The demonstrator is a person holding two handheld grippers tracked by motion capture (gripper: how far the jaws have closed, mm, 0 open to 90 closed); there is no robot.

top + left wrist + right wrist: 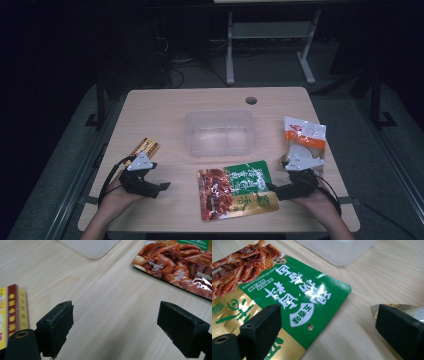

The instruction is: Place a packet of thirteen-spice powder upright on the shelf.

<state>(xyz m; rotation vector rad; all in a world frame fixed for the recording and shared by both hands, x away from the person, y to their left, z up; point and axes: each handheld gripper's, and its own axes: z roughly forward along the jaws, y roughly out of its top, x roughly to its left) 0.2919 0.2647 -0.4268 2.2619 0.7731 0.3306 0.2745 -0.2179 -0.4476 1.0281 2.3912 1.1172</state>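
A flat green, gold and red food pouch (pixel 236 192) lies on the wooden table (pixel 165 107) near the front edge. My right gripper (pixel 274 189) is open just right of it; in the right gripper view its left jaw hovers over the pouch's (pixel 294 300) green corner. My left gripper (pixel 159 187) is open at the front left, with bare wood between its jaws, and the pouch's (pixel 180 262) red end lies ahead of it. A small yellow and red box (pixel 143 148) lies just behind the left gripper; its edge (pixel 12 312) shows beside the left jaw.
A clear plastic tub (pixel 219 133) stands in the middle of the table. A white and orange snack bag (pixel 304 135) lies at the right, just behind the right gripper. A round cable hole (pixel 251 100) sits near the far edge.
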